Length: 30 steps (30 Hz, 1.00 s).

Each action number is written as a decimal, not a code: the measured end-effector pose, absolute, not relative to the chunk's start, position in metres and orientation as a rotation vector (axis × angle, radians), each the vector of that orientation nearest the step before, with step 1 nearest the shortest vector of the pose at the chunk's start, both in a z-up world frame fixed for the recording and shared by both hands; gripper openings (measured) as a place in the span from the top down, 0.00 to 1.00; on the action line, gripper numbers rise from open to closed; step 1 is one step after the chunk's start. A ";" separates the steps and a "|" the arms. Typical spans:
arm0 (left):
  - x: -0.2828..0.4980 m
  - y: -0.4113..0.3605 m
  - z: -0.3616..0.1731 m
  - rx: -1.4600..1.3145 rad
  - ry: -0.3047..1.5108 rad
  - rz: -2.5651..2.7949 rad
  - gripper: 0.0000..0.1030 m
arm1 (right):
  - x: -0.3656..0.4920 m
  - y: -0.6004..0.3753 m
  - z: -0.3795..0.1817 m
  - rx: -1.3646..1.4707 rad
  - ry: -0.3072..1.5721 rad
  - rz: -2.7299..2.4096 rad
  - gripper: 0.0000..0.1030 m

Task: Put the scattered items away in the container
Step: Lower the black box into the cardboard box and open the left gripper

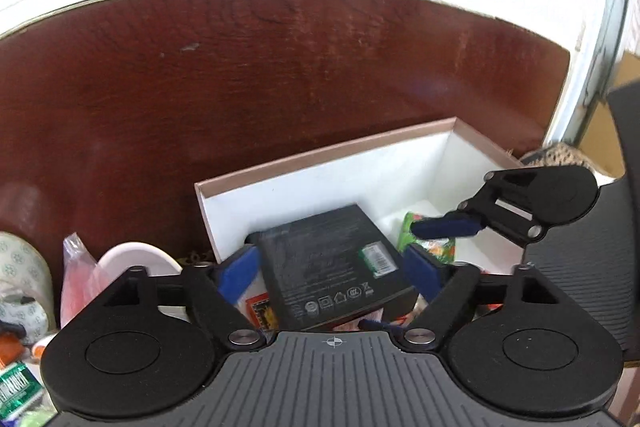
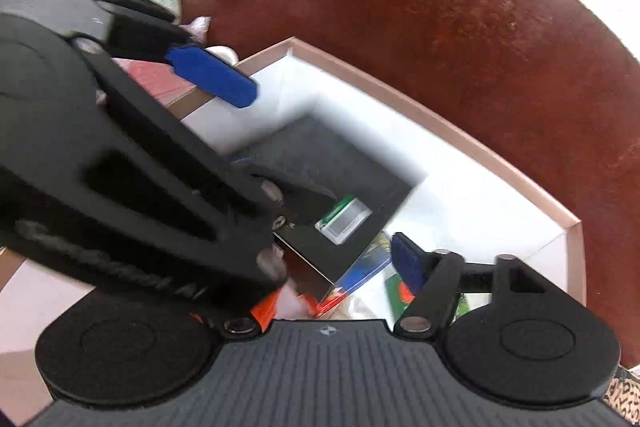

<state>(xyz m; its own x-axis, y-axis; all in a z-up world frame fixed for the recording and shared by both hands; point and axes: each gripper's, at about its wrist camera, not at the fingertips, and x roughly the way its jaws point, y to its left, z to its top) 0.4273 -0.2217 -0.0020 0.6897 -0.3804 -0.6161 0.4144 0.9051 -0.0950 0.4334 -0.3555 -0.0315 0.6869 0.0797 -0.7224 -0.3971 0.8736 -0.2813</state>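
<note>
We have the black box (image 1: pixel 328 263) in the container (image 1: pixel 320 163); both grippers (image 1: pixel 332 267) (image 2: pixel 352 267) gape wide, empty; clutter (image 1: pixel 24 307) beside the container waits.

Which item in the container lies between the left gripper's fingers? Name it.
The black box with the green sticker; the green packet lies off to its side.

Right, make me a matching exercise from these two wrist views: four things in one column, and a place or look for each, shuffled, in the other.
1. flat black box
2. green printed packet
3. pink plastic bag
4. open cardboard container

a. outside the container, to its left in the left wrist view
b. white inside, pinkish-brown rim
c. in the container, bears a small green label
d. in the container, right of the box

Pairs: 1-c, 2-d, 3-a, 4-b
</note>
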 end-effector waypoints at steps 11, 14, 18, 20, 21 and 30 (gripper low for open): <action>0.407 -0.222 0.010 0.069 0.647 -0.455 0.00 | 0.425 -0.357 -0.022 -0.500 0.770 0.228 0.06; 0.404 -0.222 0.014 0.062 0.654 -0.454 0.00 | 0.410 -0.352 -0.011 -0.519 0.759 0.226 0.05; 0.393 -0.218 0.023 0.057 0.647 -0.452 0.00 | 0.399 -0.350 0.000 -0.523 0.745 0.231 0.05; 0.387 -0.218 0.027 0.055 0.641 -0.451 0.00 | 0.391 -0.349 0.007 -0.527 0.733 0.232 0.05; 0.384 -0.217 0.029 0.054 0.637 -0.451 0.00 | 0.387 -0.348 0.010 -0.528 0.728 0.232 0.05; 0.337 -0.208 0.056 0.038 0.588 -0.458 0.00 | 0.336 -0.337 0.043 -0.470 0.713 0.188 0.04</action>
<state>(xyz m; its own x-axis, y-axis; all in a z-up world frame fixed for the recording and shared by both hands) 0.3368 -0.2081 0.0558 0.7348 -0.4057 -0.5436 0.4272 0.8993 -0.0937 0.3360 -0.3372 0.0433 0.7449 0.0072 -0.6672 -0.3219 0.8798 -0.3499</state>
